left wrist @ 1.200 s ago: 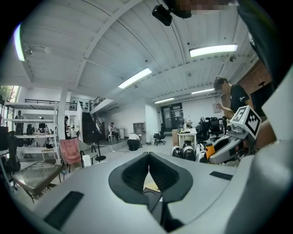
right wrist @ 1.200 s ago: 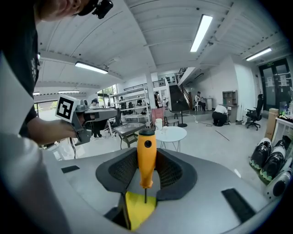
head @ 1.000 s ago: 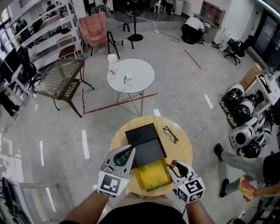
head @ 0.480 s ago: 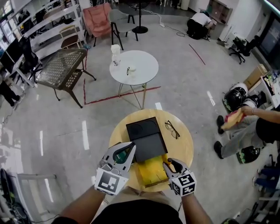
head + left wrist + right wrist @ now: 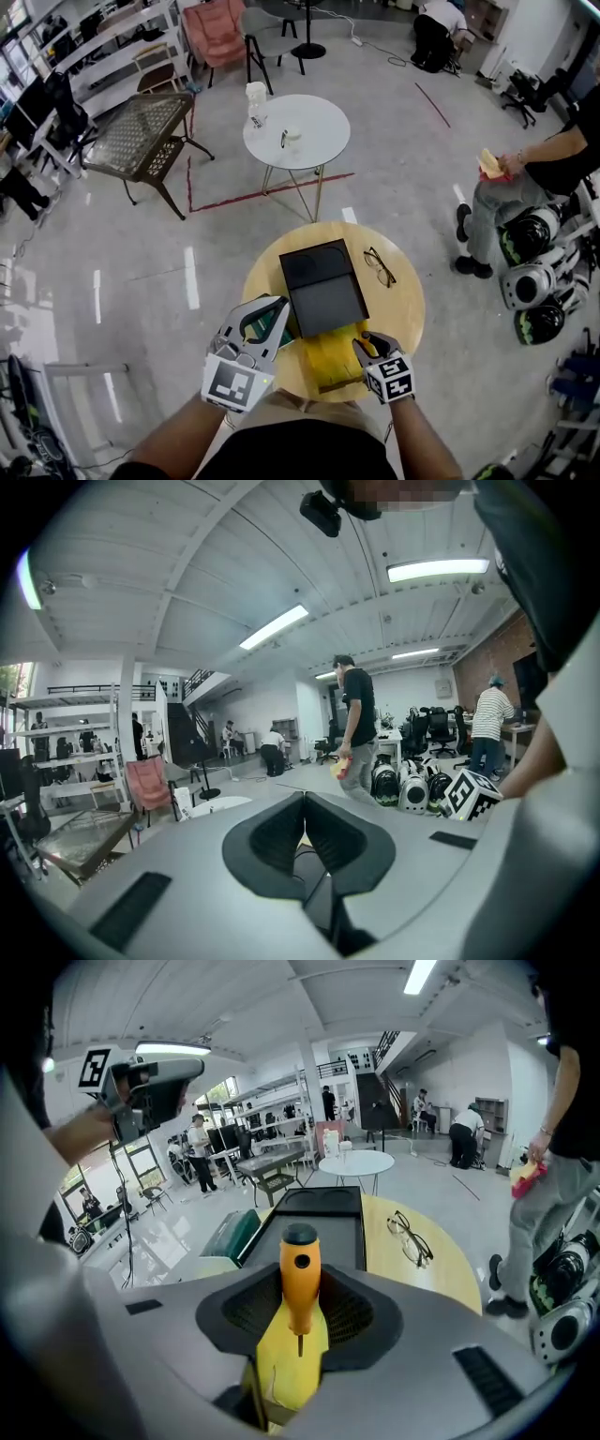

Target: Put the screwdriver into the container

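Observation:
My right gripper (image 5: 367, 345) is shut on the screwdriver (image 5: 300, 1274), whose orange handle with a black cap points forward between the jaws. It hovers at the near right part of the round wooden table (image 5: 398, 314), over a yellow pouch (image 5: 333, 361). The black container (image 5: 323, 286) is an open tray lying just beyond the pouch, in the middle of the table; it also fills the space ahead of the screwdriver, the container (image 5: 319, 1213) lying flat. My left gripper (image 5: 279, 305) is raised at the tray's left side, its jaws pressed together with nothing between them.
A pair of glasses (image 5: 379, 266) lies on the table right of the tray. A green object (image 5: 234, 1232) sits at the tray's left. Beyond stand a white round table (image 5: 296, 131) and a mesh table (image 5: 141, 131). A person (image 5: 525, 187) stands at the right.
My right gripper with the screwdriver has shifted slightly left over the yellow pouch. The left gripper stays raised and shut. A person has walked in at the right.

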`<state>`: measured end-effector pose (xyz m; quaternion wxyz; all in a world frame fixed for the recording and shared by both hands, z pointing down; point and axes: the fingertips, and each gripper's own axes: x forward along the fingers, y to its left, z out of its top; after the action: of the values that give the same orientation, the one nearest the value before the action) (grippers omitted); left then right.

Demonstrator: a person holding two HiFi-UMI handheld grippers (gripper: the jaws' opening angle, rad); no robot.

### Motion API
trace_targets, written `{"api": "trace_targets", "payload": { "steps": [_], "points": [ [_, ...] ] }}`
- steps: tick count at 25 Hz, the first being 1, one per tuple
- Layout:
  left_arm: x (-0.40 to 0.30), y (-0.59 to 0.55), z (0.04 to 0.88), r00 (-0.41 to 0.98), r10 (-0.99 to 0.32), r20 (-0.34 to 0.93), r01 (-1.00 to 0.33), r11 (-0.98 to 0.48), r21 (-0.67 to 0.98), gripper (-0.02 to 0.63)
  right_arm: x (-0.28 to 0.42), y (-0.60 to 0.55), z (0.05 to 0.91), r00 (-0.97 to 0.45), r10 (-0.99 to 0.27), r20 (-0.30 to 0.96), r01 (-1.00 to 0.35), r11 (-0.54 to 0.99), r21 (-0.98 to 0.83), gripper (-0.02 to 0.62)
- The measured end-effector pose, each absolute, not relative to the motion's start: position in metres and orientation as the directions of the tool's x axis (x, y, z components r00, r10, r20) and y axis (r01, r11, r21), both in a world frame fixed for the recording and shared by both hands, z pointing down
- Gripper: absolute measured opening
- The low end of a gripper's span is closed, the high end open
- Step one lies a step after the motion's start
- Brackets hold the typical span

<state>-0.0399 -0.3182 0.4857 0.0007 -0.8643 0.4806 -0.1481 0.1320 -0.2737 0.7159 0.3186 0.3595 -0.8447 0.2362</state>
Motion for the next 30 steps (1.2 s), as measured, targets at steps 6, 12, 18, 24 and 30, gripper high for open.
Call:
{"api": "trace_targets", "payload": {
  "steps": [6,12,18,24,30],
  "points": [
    [-0.05,-0.315,0.487,0.47,-0.842,0.264,-0.844,-0.516,-0.147,0.017,0.138,-0.269,0.754,-0.515,-0.411,0.752,-0.766,0.614,-0.189,0.138],
    [-0.053,-0.305,0.485,0.451,-0.85,0.272,-0.853,-0.5,-0.149,0.017,0.138,-0.261,0.779,-0.499,-0.369,0.784,-0.759,0.622,-0.19,0.138],
    [-0.052,-0.297,0.486,0.454,-0.848,0.273,-0.853,-0.502,-0.143,0.017,0.139,-0.25,0.803,-0.451,-0.358,0.818,-0.771,0.618,-0.154,0.14],
    [-0.051,-0.286,0.482,0.461,-0.845,0.273,-0.846,-0.511,-0.152,0.017,0.128,-0.242,0.813,-0.432,-0.366,0.824,-0.752,0.65,-0.105,0.14],
    [-0.045,-0.279,0.474,0.482,-0.835,0.265,-0.831,-0.532,-0.163,0.017,0.129,-0.242,0.814,-0.377,-0.394,0.838,-0.738,0.674,-0.014,0.143]
  ]
}}
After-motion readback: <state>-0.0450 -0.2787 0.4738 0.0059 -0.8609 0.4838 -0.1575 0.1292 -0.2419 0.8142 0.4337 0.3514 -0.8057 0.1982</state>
